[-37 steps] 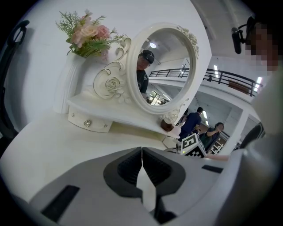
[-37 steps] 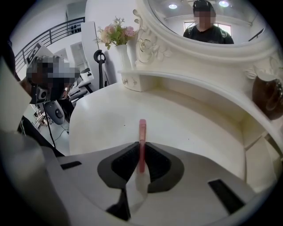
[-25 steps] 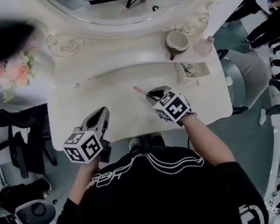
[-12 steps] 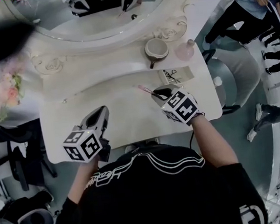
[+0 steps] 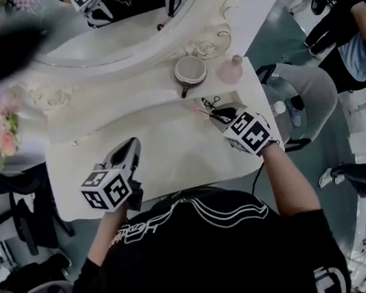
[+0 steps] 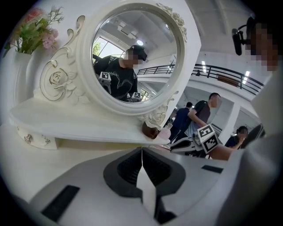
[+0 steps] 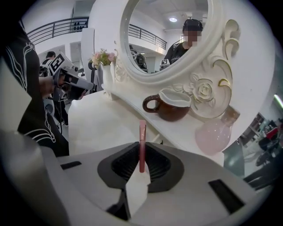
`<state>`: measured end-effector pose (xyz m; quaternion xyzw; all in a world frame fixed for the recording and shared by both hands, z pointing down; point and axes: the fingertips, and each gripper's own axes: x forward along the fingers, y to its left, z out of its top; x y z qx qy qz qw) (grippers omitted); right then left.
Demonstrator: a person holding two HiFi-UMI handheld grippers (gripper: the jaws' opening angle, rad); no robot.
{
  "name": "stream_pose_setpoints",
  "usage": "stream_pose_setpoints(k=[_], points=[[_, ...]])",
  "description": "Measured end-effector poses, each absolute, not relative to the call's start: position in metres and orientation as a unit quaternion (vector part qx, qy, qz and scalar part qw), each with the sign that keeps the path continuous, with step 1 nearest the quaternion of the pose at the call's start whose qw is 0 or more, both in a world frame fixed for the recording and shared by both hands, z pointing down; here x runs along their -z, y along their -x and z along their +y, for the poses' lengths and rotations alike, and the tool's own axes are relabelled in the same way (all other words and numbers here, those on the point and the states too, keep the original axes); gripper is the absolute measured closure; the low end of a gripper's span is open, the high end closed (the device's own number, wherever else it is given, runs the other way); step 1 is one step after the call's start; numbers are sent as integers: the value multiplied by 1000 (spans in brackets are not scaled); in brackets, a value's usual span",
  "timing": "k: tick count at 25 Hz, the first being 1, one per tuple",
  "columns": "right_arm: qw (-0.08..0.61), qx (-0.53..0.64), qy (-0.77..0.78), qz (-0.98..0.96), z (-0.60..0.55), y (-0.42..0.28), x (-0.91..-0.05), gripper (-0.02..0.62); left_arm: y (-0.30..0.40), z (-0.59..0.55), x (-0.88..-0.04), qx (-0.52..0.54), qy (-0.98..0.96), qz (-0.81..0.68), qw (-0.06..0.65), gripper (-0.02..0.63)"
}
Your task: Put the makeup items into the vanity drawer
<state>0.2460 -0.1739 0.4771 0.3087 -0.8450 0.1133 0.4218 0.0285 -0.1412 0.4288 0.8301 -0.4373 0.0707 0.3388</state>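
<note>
Right gripper view: right gripper [image 7: 141, 150] clamped tight on a slim pink makeup stick [image 7: 142, 132], upright above the vanity top [image 7: 101, 126], close to the brown cup [image 7: 170, 106] and pink bottle [image 7: 214, 134] on the shelf. Left gripper [image 6: 141, 152]: pinched together on nothing, hovering over the tabletop.

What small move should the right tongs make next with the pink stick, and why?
Probably ease the right tongs forward and lower the pink stick into the drawer. The tongs are shut on the stick, and its tip is already close beside the drawer, which seems pulled out.
</note>
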Motion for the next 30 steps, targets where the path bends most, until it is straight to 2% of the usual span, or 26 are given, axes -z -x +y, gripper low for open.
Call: stream_pose_setpoints(k=[13, 22, 30], points=[[485, -116, -258, -828, -204, -306, -513, 532, -70, -151, -439, -72, -820, -451, 344, 581], [492, -107, -253, -826, -216, -319, -524, 529, -74, -143, -451, -67, -807, -472, 348, 581], [411, -119, -265, -864, -204, -305, -495, 404, -85, -140, -451, -55, -812, -468, 343, 581]])
